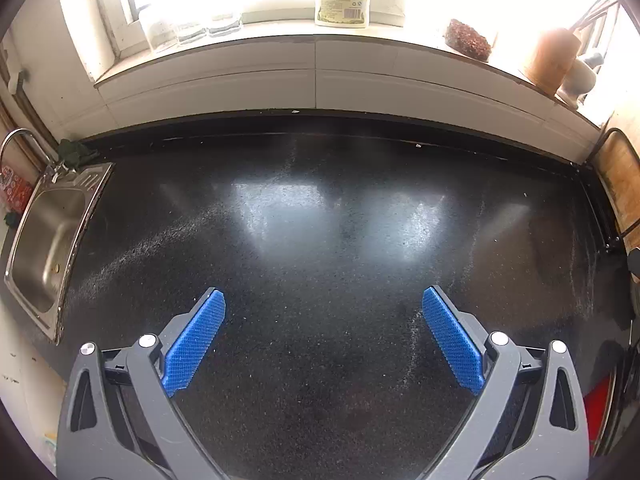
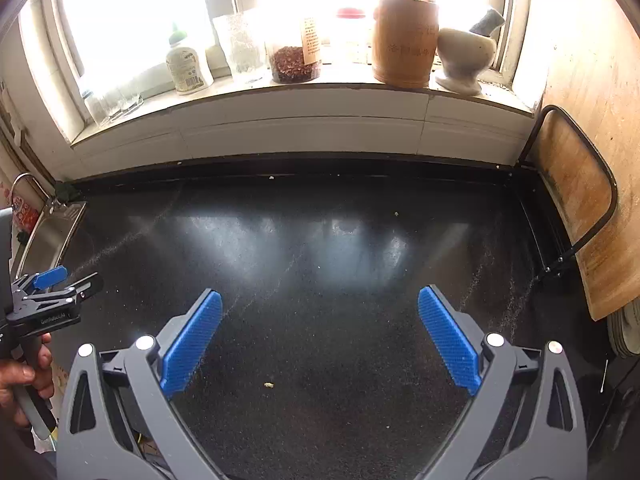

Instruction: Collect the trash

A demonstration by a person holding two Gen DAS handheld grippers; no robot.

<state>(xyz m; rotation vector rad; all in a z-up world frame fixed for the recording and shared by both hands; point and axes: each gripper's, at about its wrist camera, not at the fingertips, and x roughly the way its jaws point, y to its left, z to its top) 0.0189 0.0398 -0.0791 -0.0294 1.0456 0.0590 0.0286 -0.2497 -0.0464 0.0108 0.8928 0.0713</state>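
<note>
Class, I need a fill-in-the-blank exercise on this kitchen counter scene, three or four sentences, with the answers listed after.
1. Both the left gripper and the right gripper are ____, with nothing between the fingers.
2. The sink is at the counter's ____ end.
3. The cutting board leans at the counter's ____ end.
4. The pestle stands in a ____ on the windowsill.

Answers: open; left; right; mortar

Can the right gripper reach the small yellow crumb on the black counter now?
Probably yes: the crumb lies on bare counter just ahead of the open right gripper, with nothing in between.
</note>
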